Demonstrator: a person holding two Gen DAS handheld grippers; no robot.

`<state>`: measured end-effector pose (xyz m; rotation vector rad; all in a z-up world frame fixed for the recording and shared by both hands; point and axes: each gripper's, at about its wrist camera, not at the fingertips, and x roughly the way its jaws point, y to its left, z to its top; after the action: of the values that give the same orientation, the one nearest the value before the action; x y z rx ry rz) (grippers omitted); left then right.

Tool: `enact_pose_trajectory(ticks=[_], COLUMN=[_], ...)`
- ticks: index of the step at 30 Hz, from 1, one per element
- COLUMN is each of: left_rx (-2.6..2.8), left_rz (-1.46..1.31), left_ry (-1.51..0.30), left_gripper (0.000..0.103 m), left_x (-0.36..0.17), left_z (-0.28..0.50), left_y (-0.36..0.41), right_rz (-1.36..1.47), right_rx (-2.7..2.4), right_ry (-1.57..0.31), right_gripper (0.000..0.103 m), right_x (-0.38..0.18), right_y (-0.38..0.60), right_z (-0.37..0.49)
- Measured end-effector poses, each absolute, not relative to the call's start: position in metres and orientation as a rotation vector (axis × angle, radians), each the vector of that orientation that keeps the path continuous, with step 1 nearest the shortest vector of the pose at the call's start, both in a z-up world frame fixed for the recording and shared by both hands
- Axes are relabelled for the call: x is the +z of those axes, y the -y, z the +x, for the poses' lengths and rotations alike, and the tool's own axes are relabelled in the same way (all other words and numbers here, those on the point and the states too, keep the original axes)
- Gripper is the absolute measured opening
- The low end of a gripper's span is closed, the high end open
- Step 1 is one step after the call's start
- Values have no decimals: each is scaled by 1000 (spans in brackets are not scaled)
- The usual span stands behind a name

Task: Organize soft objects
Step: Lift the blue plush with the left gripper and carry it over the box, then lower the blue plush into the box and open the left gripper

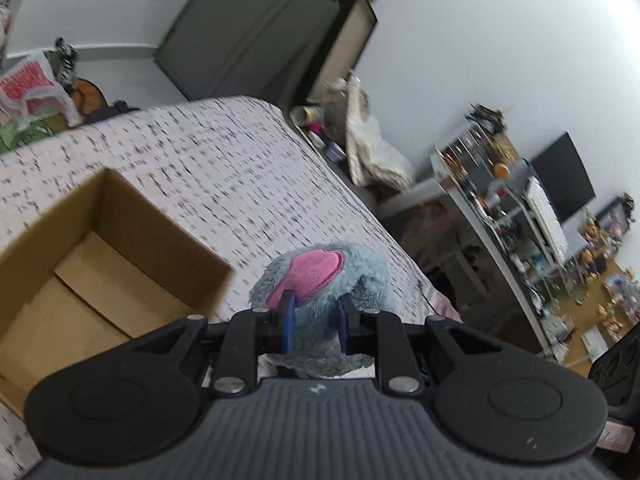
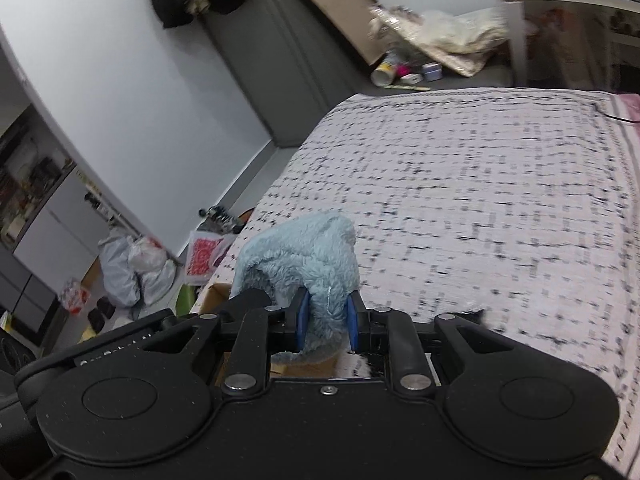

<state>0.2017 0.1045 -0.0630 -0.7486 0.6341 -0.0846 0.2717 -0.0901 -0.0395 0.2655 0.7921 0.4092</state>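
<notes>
- Left wrist view: the left gripper (image 1: 316,320) has its two blue pads closed on a blue plush toy (image 1: 324,280); the fur fills the narrow gap between the jaws.
- A pink ear patch (image 1: 312,276) of the toy lies just beyond the left pad and touches it.
- An open cardboard box (image 1: 100,260) stands on the patterned bedspread (image 1: 224,176), just beside the toy, to the left of the jaws.
- Right wrist view: the right gripper (image 2: 325,326) is also closed on the blue plush toy (image 2: 304,264); a fold of fur is squeezed between the pads and rises above them.
- A corner of the cardboard box (image 2: 216,294) shows under the toy, at the edge of the bedspread (image 2: 480,208).
- White writing on the black body at the left is cut off and I cannot read it.
</notes>
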Motion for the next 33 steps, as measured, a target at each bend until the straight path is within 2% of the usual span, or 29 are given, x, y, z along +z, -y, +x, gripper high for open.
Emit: enact_pose_trajectory(ticks=[16,33], left_rx=[195,376], left_rz=[-742,-852], left_ry=[-610,-703], left_gripper=[20,20], left_x=[-84,-123], left_z=[199,206], left_y=[-160,-200], right_rz=[286,269], right_rx=[582,628], right_ry=[-927,-1068], right_gripper=[20,22], right_x=[-77,-117], right_y=[18,-23], right_z=[314,326])
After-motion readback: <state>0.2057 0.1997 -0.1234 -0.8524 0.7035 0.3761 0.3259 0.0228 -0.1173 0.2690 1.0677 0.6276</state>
